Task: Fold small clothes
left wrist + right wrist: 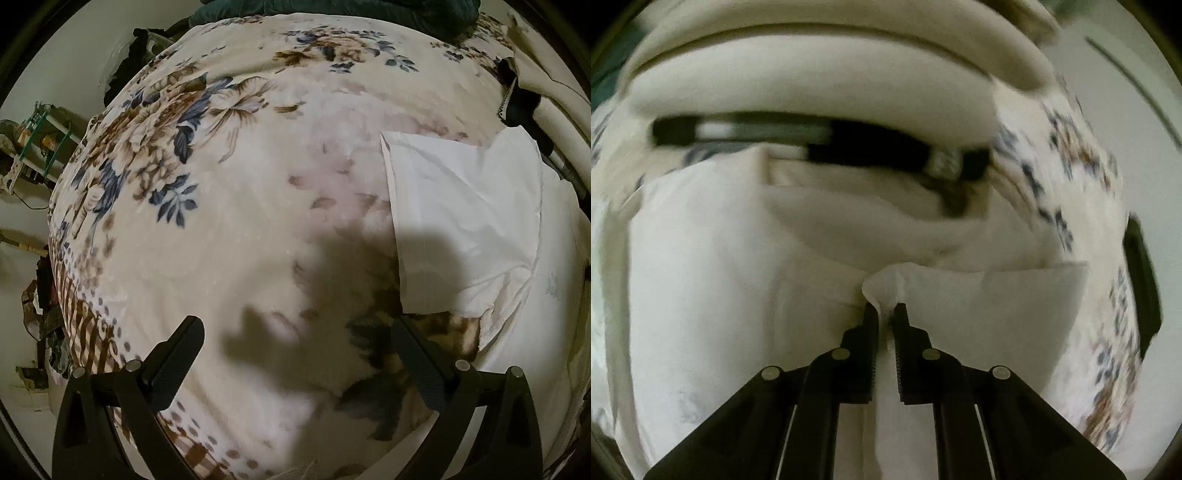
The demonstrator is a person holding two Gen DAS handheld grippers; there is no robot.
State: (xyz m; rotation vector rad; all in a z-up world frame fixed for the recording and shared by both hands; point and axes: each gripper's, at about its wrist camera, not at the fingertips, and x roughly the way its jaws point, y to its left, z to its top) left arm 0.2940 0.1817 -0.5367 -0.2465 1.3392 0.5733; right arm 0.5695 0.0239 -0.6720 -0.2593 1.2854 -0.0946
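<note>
Far left in the left wrist view: a bit of floor with clutter and a green-framed rack point(40, 136), well apart from the work. Then the bed, spread with a floral blanket point(207, 177) in cream with blue and brown flowers, serving as a broad soft surface for laying the garment flat. Near the bottom of that view, the left tongs point(295, 343), spread wide with nothing between them, hovering over bare blanket and casting a dark shadow just ahead. Probably kept empty and ready, waiting to take a second corner or pin a layer down. To the right, the white garment point(461, 225), lying on the blanket with a straight hemmed edge facing left and an upper layer already lying over a lower one, which suggests a fold partly made. Exact kind of garment not clear.

In the right wrist view, much blurred: the white garment point(746, 266) filling the near half, with the right tongs point(885, 308) drawn narrow and pinching a small bunched ridge of its cloth at the tips. Likely gripped at an edge so the layer can be carried across for a fold. Beyond, a dark elongated object point(849, 144), too smeared to name, and pale stacked bedding point(812, 85) at the far side. Far right, more floral blanket point(1082, 192).
</note>
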